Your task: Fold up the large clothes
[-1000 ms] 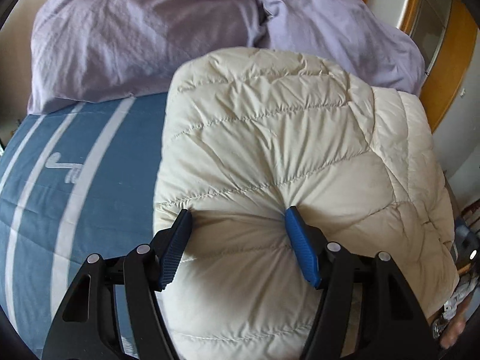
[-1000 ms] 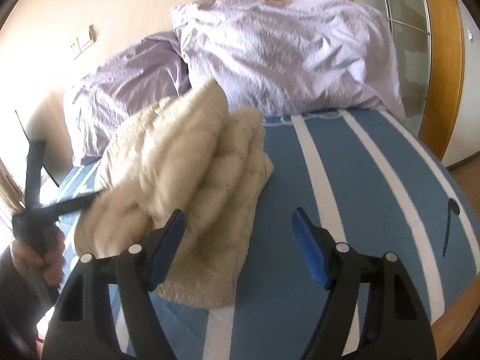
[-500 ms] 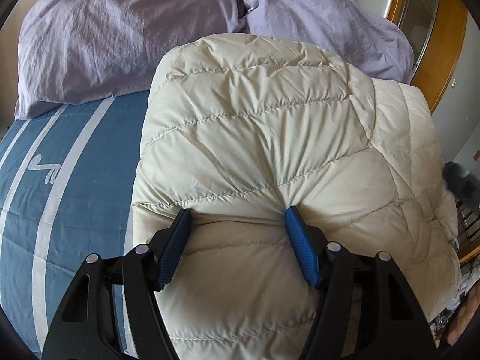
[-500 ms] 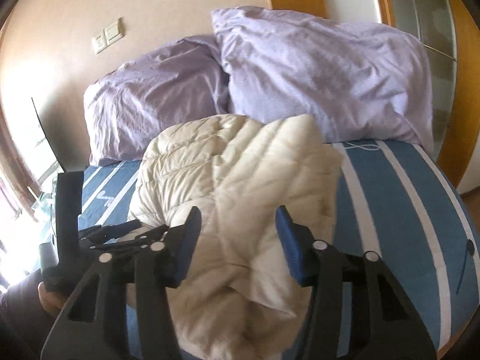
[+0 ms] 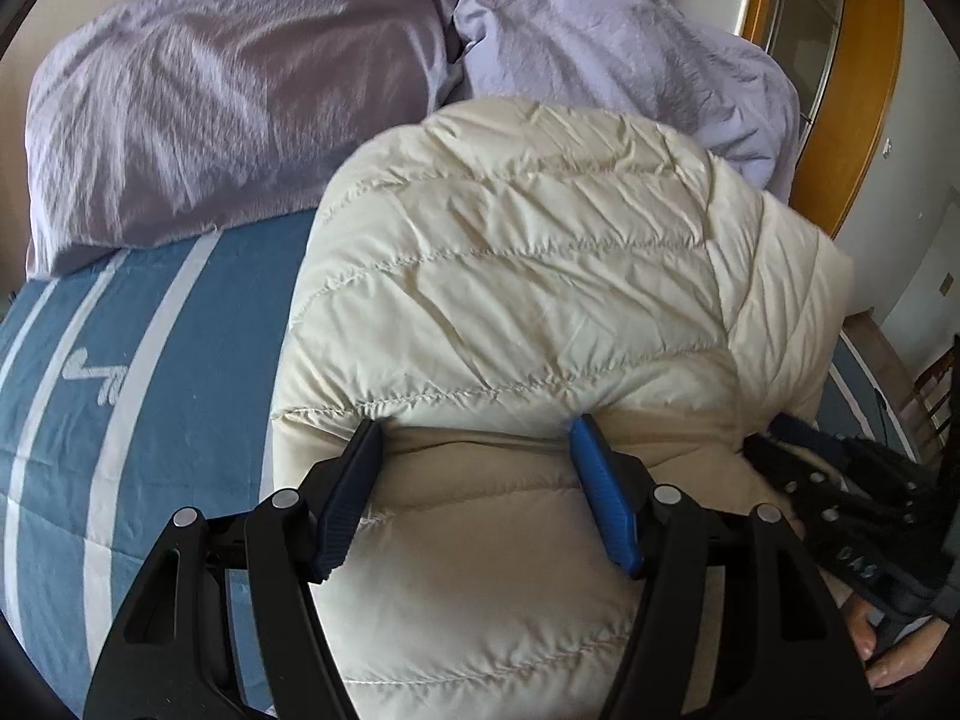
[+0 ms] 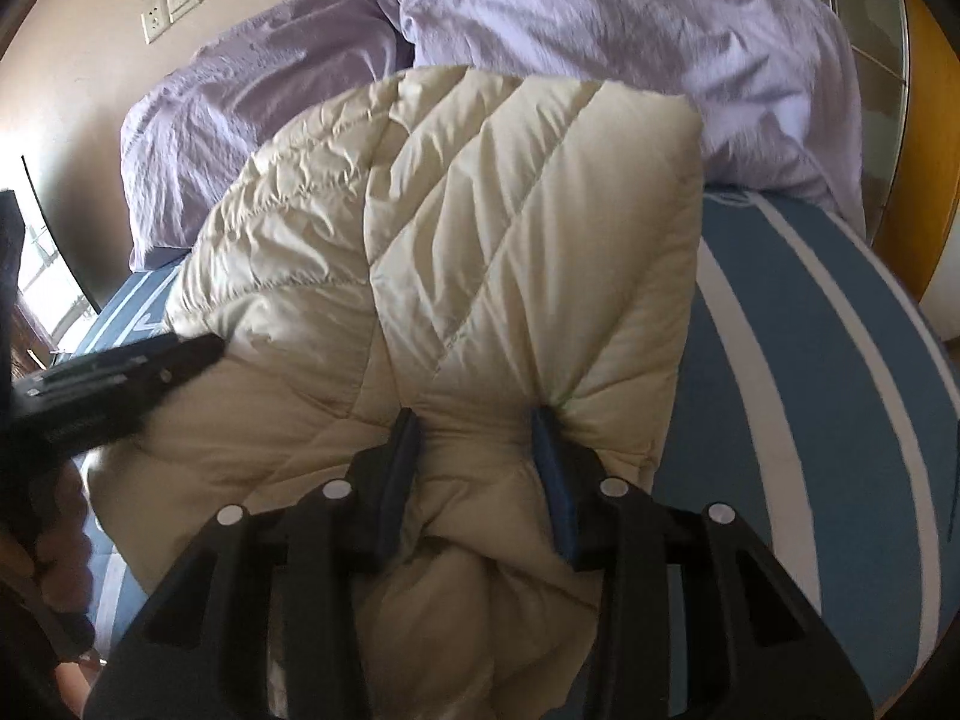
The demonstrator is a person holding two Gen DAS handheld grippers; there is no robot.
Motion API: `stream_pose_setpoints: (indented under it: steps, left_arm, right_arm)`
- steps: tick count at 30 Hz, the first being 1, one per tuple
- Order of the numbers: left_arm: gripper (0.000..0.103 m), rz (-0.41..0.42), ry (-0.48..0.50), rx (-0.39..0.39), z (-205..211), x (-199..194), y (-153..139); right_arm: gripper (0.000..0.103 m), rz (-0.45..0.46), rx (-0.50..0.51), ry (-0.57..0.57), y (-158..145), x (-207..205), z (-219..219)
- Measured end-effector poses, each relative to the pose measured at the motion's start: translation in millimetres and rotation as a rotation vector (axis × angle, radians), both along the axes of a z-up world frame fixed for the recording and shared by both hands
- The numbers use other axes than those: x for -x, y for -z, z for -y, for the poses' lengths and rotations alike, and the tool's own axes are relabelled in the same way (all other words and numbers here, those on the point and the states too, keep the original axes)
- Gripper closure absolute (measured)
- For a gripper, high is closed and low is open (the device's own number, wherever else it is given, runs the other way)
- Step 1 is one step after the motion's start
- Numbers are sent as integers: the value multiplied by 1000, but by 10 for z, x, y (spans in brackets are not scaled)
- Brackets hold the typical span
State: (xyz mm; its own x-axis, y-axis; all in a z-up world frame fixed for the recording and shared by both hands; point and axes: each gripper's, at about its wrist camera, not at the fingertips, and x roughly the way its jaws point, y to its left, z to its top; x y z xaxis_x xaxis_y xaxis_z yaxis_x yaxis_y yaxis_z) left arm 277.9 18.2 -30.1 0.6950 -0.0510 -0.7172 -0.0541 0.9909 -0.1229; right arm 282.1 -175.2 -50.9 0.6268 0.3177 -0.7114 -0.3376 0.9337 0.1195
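Observation:
A cream quilted puffer jacket (image 5: 528,276) lies folded in a thick bundle on the blue striped bed cover (image 5: 150,372). My left gripper (image 5: 474,438) has its jaws wide apart, with the near edge of the jacket bulging between its blue pads. In the right wrist view the same jacket (image 6: 480,228) fills the middle, and my right gripper (image 6: 477,426) is shut on a thick fold of it at the near right corner. The left gripper shows there as a dark bar (image 6: 114,372) at the jacket's left side.
Two lilac pillows (image 5: 228,96) (image 5: 624,42) lie against the headboard behind the jacket. A wooden frame (image 5: 864,84) stands at the right. A wall socket plate (image 6: 171,3) sits above the left pillow. Blue and white bed cover (image 6: 810,360) extends to the right.
My right gripper has moved left onto the jacket and closed on its near right fold. My left gripper has stayed at the jacket's near edge, jaws unchanged.

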Motion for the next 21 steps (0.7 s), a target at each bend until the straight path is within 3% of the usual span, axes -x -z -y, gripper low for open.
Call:
stream_pose_setpoints:
  steps: [11,13,17,21]
  left_arm:
    - [37,82,-64,-107,-21,-325,-446]
    - [37,86,-89,-170,-1,-446,-464]
    - [37,59,-124,-300,47,-617,-298]
    - [36,16,-132,-310,52,-730,0]
  right_arm:
    - [64,-42,-45,3,149,-7,90]
    - [64,-44,-48,2,155,-15,93]
    - [64,-48,-60,-3,168,-24,120]
    - [62,-47,-77,-3,153,-28,130]
